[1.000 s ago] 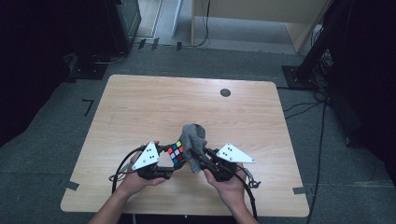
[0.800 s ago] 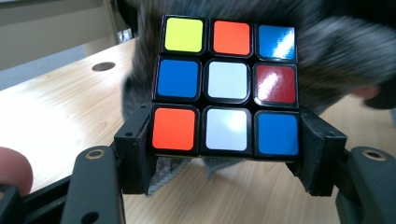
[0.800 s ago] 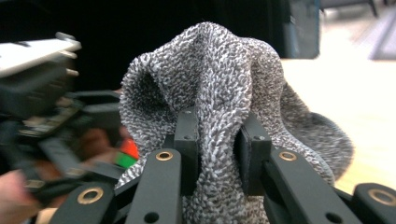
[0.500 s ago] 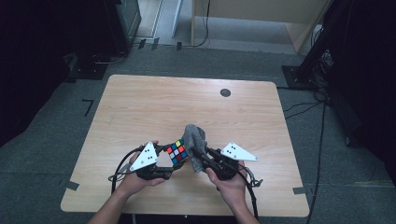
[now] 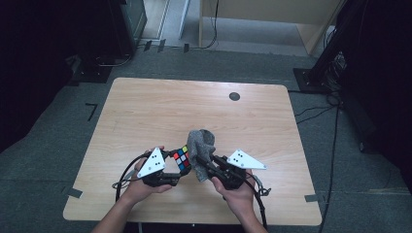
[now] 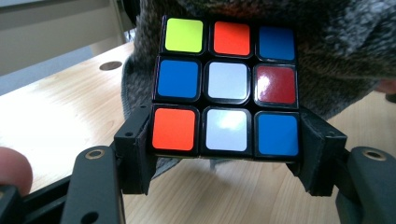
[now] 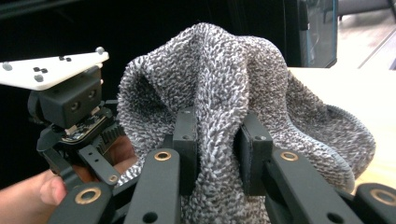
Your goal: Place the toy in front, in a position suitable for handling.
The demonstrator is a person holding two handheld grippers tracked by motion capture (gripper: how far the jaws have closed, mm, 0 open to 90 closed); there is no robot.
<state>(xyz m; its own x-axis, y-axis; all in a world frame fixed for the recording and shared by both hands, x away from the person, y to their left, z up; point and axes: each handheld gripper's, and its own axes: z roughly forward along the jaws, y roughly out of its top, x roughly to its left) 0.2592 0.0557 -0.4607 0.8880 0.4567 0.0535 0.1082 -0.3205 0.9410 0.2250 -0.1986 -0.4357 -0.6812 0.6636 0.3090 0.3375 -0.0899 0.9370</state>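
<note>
Near the worktop [image 5: 145,111] front edge, bare wood beyond: left gripper [image 6: 224,163] jaws clamped on puzzle cube [image 6: 226,88], right gripper [image 7: 217,149] jaws pinching grey cloth [image 7: 224,79]; sticker colours clear in left gripper view.

I log a light wooden table [image 5: 145,111], a round dark grommet [image 5: 234,96] near its far edge, grey carpet [image 5: 63,121] around.

Bare tabletop [image 5: 160,111] beyond the cloth [image 5: 200,143]
</note>
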